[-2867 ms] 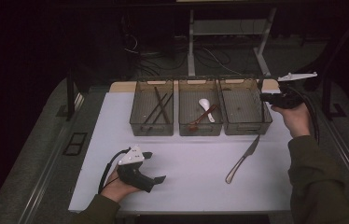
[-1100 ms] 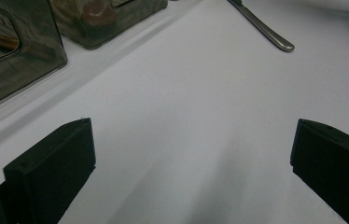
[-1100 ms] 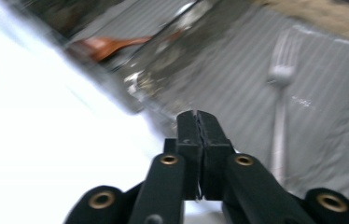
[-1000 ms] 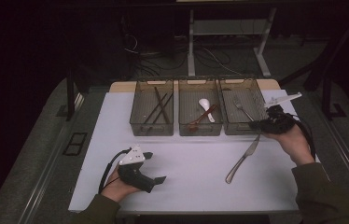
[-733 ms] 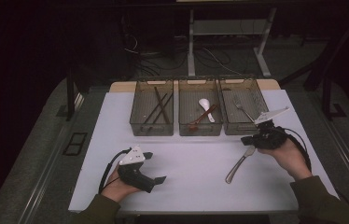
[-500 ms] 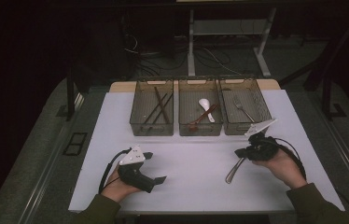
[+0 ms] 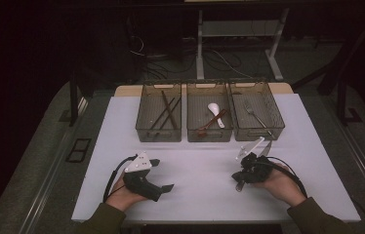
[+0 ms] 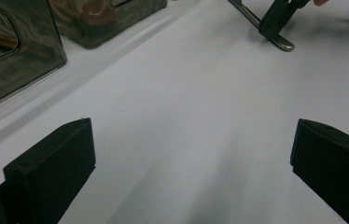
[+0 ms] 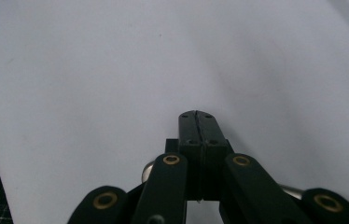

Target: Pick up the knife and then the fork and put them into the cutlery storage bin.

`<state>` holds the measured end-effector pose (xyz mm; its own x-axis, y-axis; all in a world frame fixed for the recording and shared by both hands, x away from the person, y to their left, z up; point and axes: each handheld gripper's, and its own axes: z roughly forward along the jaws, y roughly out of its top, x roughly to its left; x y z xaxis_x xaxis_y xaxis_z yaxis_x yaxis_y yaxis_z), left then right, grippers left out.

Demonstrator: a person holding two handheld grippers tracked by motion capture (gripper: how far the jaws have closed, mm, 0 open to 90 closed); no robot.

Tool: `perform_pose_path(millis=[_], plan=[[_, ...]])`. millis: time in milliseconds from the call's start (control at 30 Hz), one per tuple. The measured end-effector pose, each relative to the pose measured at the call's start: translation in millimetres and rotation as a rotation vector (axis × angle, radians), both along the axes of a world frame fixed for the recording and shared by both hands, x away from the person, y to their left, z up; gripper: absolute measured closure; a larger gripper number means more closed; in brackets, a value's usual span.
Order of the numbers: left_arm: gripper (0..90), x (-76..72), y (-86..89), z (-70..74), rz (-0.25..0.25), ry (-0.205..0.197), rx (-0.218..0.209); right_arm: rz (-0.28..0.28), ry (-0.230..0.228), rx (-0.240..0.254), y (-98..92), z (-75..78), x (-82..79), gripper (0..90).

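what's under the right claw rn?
A metal knife lies on the white table beneath the shut right claw. Its handle end pokes out below the claw and its blade tip above. The middle is covered.

free: middle of the table [image 7: 205, 168], near edge | blocked: three bins [image 7: 209, 117] along far edge, knife [image 7: 249, 165] near right edge

The high view looks from above the person's side, forward and down, over the whole white bench [image 7: 210, 161]; three bins [image 7: 209, 119] stand at 12 o'clock. The left claw view sits low and very near the bench, facing toward 2 o'clock. It shares with the high view the right claw [image 8: 275, 23] and a knife [image 8: 282, 44]. The right claw view looks down steeply, very close.
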<state>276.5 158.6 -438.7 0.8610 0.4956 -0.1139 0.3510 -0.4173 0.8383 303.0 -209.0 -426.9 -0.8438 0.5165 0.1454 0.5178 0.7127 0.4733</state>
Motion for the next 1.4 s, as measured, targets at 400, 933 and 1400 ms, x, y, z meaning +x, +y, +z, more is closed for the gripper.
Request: perform_pose_path(millis=[400, 933, 1400], plan=[[0.0, -0.1, -0.3, -0.1, 0.0, 0.001, -0.001, 0.027, -0.004, -0.062, 1.4, -2.4, -1.1, 89.5], [0.0, -0.2, -0.5, -0.3, 0.0, 0.001, -0.002, 0.031, 0.016, -0.131, -17.1, 1.1, -19.8, 89.5], [0.0, -0.1, -1.0, -0.5, -0.001, 0.003, 0.004, -0.013, 0.028, -0.192, -39.5, 3.5, -24.5, 89.5]])
